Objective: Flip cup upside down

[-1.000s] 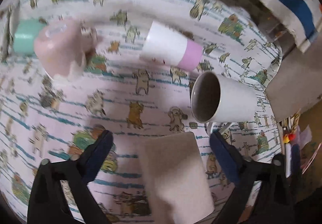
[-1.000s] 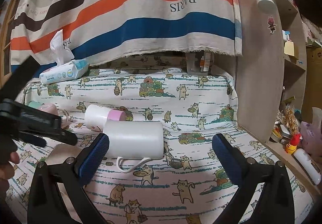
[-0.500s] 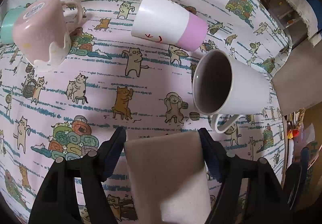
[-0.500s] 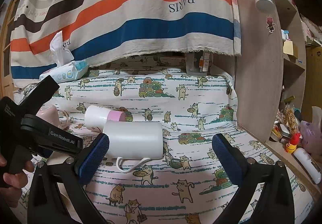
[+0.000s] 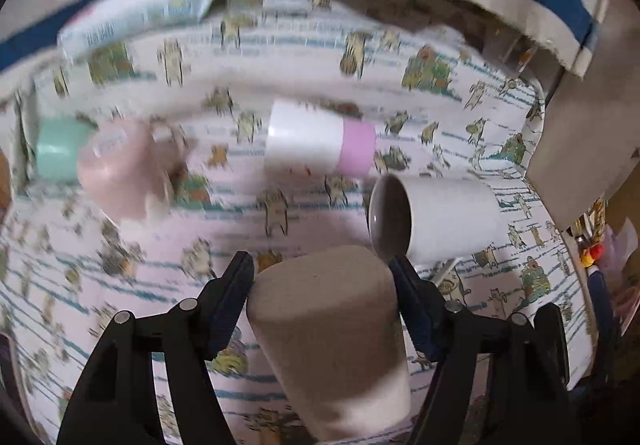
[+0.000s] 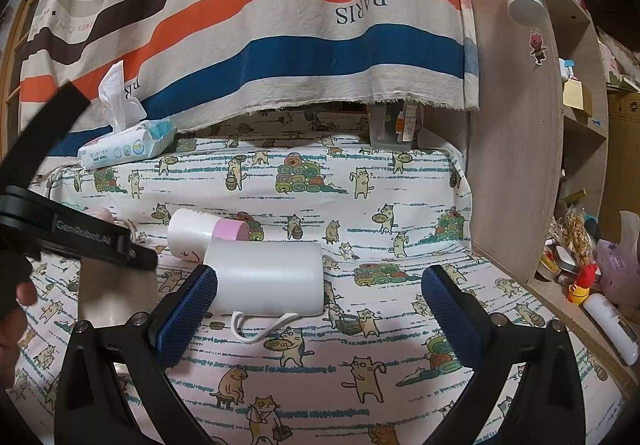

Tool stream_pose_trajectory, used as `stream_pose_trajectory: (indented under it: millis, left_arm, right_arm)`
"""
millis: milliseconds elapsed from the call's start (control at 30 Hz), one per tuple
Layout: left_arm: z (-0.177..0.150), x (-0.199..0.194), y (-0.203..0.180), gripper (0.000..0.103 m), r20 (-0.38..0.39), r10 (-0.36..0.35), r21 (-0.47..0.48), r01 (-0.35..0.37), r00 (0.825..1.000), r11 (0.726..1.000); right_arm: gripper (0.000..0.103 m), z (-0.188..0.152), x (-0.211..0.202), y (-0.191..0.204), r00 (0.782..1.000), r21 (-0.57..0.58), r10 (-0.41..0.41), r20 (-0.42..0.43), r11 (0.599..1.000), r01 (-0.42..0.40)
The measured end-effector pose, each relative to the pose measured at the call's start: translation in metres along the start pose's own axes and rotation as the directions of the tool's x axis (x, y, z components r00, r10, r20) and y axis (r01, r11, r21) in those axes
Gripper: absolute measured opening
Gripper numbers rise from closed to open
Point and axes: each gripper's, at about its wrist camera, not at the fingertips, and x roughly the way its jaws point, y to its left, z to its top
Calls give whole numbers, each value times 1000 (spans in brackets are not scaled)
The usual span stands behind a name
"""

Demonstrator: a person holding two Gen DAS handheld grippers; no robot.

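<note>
My left gripper (image 5: 322, 273) is shut on a beige cup (image 5: 332, 337), held above the cat-print cloth with its closed bottom facing away from the camera. In the right wrist view the left gripper (image 6: 80, 241) shows at the left with the cup (image 6: 116, 297) below it. A white mug (image 5: 440, 217) lies on its side, mouth to the left, handle toward me; it also shows in the right wrist view (image 6: 264, 277). My right gripper (image 6: 320, 305) is open and empty, hovering in front of the mug.
A white and pink cup (image 5: 320, 143) lies on its side behind the mug. A pink mug (image 5: 120, 173) stands upside down at the left beside a mint cup (image 5: 56, 153). A wipes pack (image 6: 128, 145) lies at the back. A wooden shelf (image 6: 516, 125) stands at the right.
My left gripper closed on the beige cup and lifted and tilted it, so the view swung up toward the back of the table. The right gripper stayed still.
</note>
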Motion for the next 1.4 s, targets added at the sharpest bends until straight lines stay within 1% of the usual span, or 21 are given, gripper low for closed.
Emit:
stream_pose_trajectory:
  millis: [33,67,100,133,267,333,500,667,800,833,933,967,1000,1033,1067,1133,1200,1300,1333,1400]
  left_arm:
    - [-1,-3,-2,55,21,0,16,-1,1000,1000]
    - [-2,-7,-3,32,48,6,37,-8,999,999]
    - [-2,-10,-4,28,70,21,59,-25,997,998]
    - [-3,-13,-5,28,92,38,75,-46,995,996]
    - [-11,-19,-6,29,137,-4,121,-13,991,993]
    - [-14,-22,-6,29,148,-11,131,-8,989,991]
    - [-23,-33,-12,29,164,-60,148,35,985,988]
    - [-38,-48,-21,32,177,-118,186,84,977,979]
    - [-49,-57,-31,34,165,-174,219,136,971,966]
    - [-50,-57,-33,36,159,-187,224,149,969,963]
    - [-52,-57,-34,38,138,-206,204,176,969,963]
    - [-53,-60,-33,38,150,-211,202,179,966,963]
    - [-54,-63,-33,39,170,-203,208,167,964,964]
    - [-55,-67,-33,46,197,-186,217,143,963,966]
    - [-56,-71,-33,58,228,-166,224,114,959,968]
    - [-57,-79,-32,73,278,-144,231,79,950,970]
    - [-58,-83,-28,75,303,-120,232,49,945,972]
    - [-60,-84,-17,75,310,-71,200,8,948,980]
    - [-61,-82,-12,75,306,-46,177,-9,951,984]
    - [-64,-76,1,72,275,28,119,-63,961,991]
  right_arm:
    - [103,0,0,0,1000,0,0,0,1000,0]
    - [103,0,0,0,1000,0,0,0,1000,0]
    - [103,0,0,0,1000,1,0,0,1000,0]
    - [103,0,0,0,1000,1,1,0,1000,-1]
    - [103,0,0,-1,1000,1,1,0,1000,-1]
    - [103,0,0,-1,1000,1,1,0,1000,-1]
    - [103,0,1,-1,1000,1,1,-1,1000,-1]
    - [103,0,1,-1,1000,2,2,0,1000,-2]
    - [103,1,1,-1,1000,2,2,-1,1000,-2]
    - [103,1,1,-1,1000,3,2,-1,1000,-2]
    - [103,1,1,-1,1000,5,5,1,1000,-5]
    - [103,1,0,-2,1000,5,6,2,1000,-6]
    - [103,1,0,-3,1000,8,8,3,1000,-8]
    - [103,1,-1,-3,1000,10,10,5,1000,-10]
    - [103,0,-1,-3,1000,11,14,5,1000,-14]
    - [103,0,-1,-4,1000,13,19,5,1000,-19]
    - [103,0,-1,-3,1000,12,21,5,1000,-21]
    - [103,0,-1,-3,1000,10,21,3,1000,-21]
    - [103,0,-1,-3,1000,10,22,2,1000,-22]
    - [103,0,0,-1,999,2,36,-5,999,-36]
